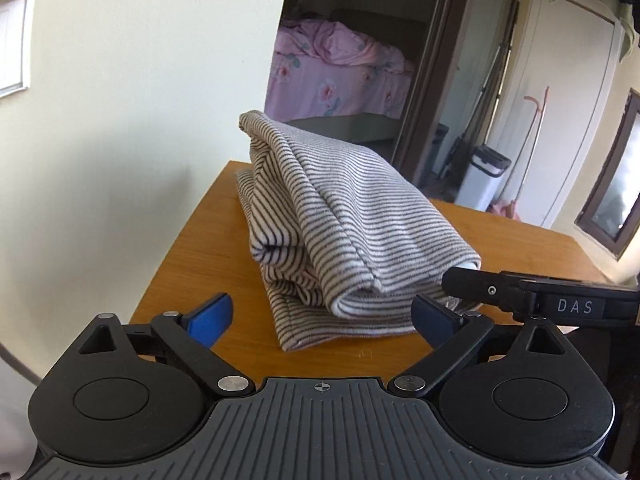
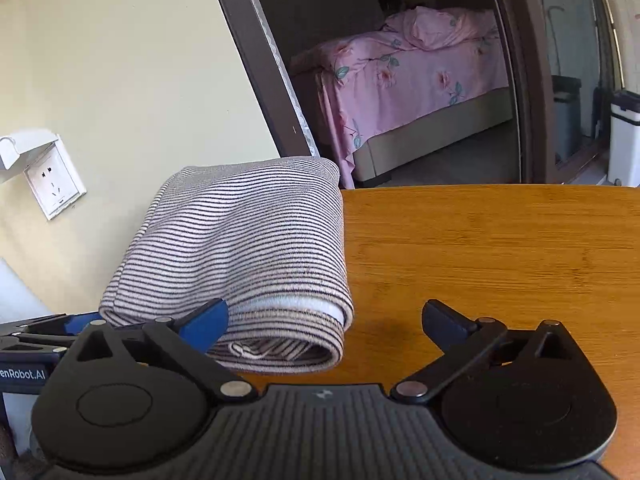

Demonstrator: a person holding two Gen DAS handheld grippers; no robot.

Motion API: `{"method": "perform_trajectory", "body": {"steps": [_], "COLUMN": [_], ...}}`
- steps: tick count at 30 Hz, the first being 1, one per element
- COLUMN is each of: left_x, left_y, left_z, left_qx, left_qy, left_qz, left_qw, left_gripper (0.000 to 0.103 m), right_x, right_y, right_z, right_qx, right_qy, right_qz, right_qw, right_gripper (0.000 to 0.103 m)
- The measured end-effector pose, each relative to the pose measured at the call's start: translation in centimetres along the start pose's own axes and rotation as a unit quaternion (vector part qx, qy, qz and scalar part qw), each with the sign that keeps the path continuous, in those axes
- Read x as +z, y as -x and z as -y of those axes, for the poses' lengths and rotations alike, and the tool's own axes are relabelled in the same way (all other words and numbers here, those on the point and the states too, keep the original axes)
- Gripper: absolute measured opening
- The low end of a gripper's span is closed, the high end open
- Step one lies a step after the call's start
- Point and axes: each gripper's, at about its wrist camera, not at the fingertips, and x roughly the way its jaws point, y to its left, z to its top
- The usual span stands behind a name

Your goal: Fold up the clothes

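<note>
A grey-and-white striped garment (image 1: 340, 224) lies folded in a thick bundle on the wooden table (image 1: 208, 232). My left gripper (image 1: 324, 318) is open and empty, its blue fingers either side of the bundle's near end. The right gripper's black finger (image 1: 520, 294) shows at the right of the left wrist view, touching the bundle's corner. In the right wrist view the folded garment (image 2: 248, 248) sits at the left of the table (image 2: 500, 248). My right gripper (image 2: 326, 322) is open and empty, with its left finger against the bundle's near edge.
The table stands against a pale wall with a socket (image 2: 54, 180). Beyond it an open doorway shows a bed with pink floral sheets (image 2: 420, 76). A white bin (image 1: 486, 176) stands on the floor at the right.
</note>
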Motion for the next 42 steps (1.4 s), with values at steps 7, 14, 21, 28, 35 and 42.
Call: {"method": "perform_trajectory", "body": {"steps": [7,14,21,28,35,42], "left_x": [-3.2,-3.4,-3.3,-3.3,-3.3,-3.3], "left_y": [1.3,0.7,0.0,0.0,0.1,0.1], "left_z": [2.7,5.1,5.6,5.5,5.5,5.5], "left_qx": [0.074,0.13,0.142,0.143,0.143,0.143], "left_qy": [0.011,0.009,0.014,0.014,0.014,0.014], "left_qz": [-0.013,-0.016,-0.018,-0.018,-0.018,-0.018], "left_qw": [0.9971,0.9913,0.9896,0.9895,0.9895,0.9895], "left_gripper": [0.103,0.103,0.103,0.103,0.103,0.103], "right_x": [-3.0,-3.3,-2.9,-2.6,-2.7,-2.7], "right_y": [3.0,3.2,2.8,2.3,2.4,2.4], "right_z": [-2.3,-2.0,-1.3,-1.4,-1.4,-1.4], "right_qx": [-0.118,-0.121,-0.123,-0.124,-0.124,-0.124], "right_qy": [0.081,0.075,0.049,0.047,0.047,0.047], "right_qz": [0.003,-0.017,-0.02,-0.02,-0.02,-0.02], "right_qw": [0.99,0.99,0.991,0.991,0.991,0.991], "right_gripper": [0.103,0.103,0.103,0.103,0.103,0.103]}}
